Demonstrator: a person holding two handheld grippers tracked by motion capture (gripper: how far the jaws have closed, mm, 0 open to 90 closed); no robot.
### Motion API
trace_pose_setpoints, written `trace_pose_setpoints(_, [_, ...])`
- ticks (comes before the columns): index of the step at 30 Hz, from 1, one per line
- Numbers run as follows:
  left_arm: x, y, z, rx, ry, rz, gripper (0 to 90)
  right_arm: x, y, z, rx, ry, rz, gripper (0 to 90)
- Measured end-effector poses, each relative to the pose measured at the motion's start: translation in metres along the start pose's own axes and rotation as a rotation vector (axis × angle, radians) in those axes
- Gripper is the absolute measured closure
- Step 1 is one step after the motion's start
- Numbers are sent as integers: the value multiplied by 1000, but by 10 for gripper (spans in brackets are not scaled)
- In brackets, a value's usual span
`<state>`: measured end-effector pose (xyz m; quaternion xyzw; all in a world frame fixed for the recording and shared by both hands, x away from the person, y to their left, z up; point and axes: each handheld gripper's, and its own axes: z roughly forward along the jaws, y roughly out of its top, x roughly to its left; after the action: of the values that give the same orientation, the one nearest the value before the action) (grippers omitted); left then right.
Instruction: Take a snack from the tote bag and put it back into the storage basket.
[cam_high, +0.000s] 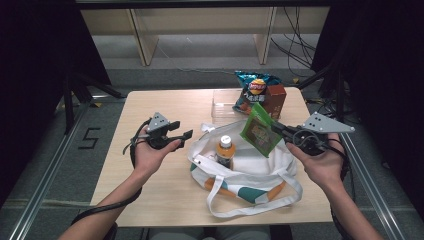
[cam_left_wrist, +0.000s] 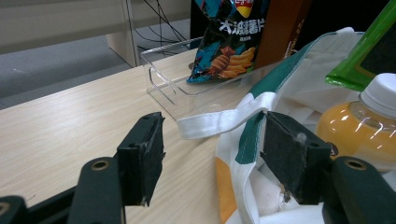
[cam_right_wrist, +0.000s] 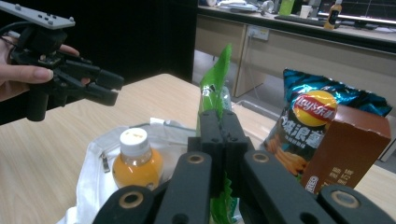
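A white tote bag (cam_high: 250, 170) with green and orange trim lies open on the wooden table (cam_high: 150, 165). An orange juice bottle (cam_high: 225, 150) with a white cap stands inside it. My right gripper (cam_high: 278, 131) is shut on a flat green packet (cam_high: 260, 131), held tilted in the air over the bag's mouth. In the right gripper view the green packet (cam_right_wrist: 214, 88) rises edge-on from the closed jaws. My left gripper (cam_high: 182, 135) hovers open to the left of the bag with nothing between its pads (cam_left_wrist: 144, 156), near the bag's rim (cam_left_wrist: 224, 121).
At the table's far side a clear plastic tray (cam_high: 222, 107) holds a blue chip bag (cam_high: 255, 90) and a brown carton (cam_high: 275, 100). The bag's long handles (cam_high: 235, 205) trail toward the front edge. Bare tabletop lies to the left.
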<state>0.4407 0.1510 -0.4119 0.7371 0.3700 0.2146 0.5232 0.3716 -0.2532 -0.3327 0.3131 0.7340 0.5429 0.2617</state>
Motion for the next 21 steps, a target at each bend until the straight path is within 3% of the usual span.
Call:
trace_pose_setpoints(5, [0, 0, 0, 1, -2, 0, 376, -3, 7, -1, -15, -4, -26, 900])
trace_pose_setpoints(7, [0, 0, 0, 2, -2, -1, 376, -3, 10, -2, -17, -6, -4, 900])
trace_pose_setpoints(9, [0, 0, 1, 0, -5, -3, 376, -5, 12, -2, -33, -4, -23, 900])
trace_pose_setpoints(21, [0, 0, 0, 2, -3, 2, 376, -9, 22, 1, -46, -16, -13, 900])
